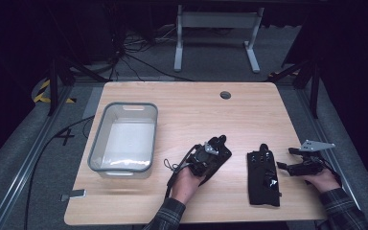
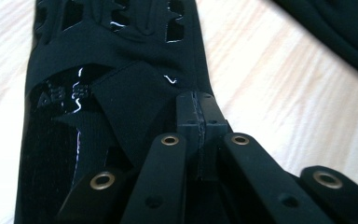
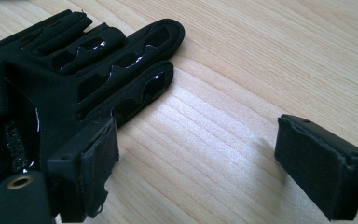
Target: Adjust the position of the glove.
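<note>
High view: two black gloves lie on the wooden table, one beside the right gripper, whose jaws gape wide and empty. The left gripper sits over the other glove, jaws pressed together, apparently pinching its edge.

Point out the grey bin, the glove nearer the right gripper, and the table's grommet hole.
grey bin (image 1: 154, 125), high view, right rim.
right-hand glove (image 1: 262, 175), high view, palm area.
grommet hole (image 1: 225, 95), high view, its centre.

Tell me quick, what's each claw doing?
Left gripper: shut, jaws pressed together over a black glove.
Right gripper: open, holding nothing.
</note>
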Action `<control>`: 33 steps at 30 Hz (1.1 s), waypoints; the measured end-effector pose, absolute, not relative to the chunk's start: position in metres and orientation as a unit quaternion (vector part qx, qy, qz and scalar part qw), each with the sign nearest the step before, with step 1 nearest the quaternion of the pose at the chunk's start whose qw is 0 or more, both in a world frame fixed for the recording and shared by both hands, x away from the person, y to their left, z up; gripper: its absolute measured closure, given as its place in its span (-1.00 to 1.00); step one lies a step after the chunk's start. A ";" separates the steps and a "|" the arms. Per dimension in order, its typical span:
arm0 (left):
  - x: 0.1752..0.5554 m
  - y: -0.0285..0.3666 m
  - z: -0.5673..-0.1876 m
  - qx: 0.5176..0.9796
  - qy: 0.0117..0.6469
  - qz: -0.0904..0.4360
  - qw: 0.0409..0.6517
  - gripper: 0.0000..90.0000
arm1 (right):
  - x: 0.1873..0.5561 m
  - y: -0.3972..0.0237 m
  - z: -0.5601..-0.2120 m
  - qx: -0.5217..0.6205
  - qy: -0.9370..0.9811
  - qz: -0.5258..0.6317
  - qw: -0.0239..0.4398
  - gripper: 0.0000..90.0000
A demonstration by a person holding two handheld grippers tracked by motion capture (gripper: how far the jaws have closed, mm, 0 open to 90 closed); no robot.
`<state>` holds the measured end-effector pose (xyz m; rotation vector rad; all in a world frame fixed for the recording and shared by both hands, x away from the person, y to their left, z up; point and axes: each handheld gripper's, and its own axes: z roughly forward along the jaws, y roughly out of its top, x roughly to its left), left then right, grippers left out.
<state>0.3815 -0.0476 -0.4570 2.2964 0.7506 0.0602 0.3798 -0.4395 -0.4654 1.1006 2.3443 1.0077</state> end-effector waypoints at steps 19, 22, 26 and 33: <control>0.371 -0.019 -0.433 0.876 0.283 0.044 0.388 0.97 | 0.380 -0.439 -0.465 0.389 0.830 0.357 0.180 -0.69; 0.368 -0.002 -0.434 0.872 0.301 0.051 0.383 0.98 | 0.380 -0.439 -0.465 0.390 0.830 0.357 0.180 -0.69; 0.362 0.007 -0.442 0.874 0.317 0.057 0.364 0.97 | 0.380 -0.439 -0.465 0.390 0.830 0.357 0.180 -0.69; 0.356 0.002 -0.456 0.883 0.315 0.030 0.346 0.98 | 0.380 -0.439 -0.465 0.390 0.830 0.357 0.180 -0.69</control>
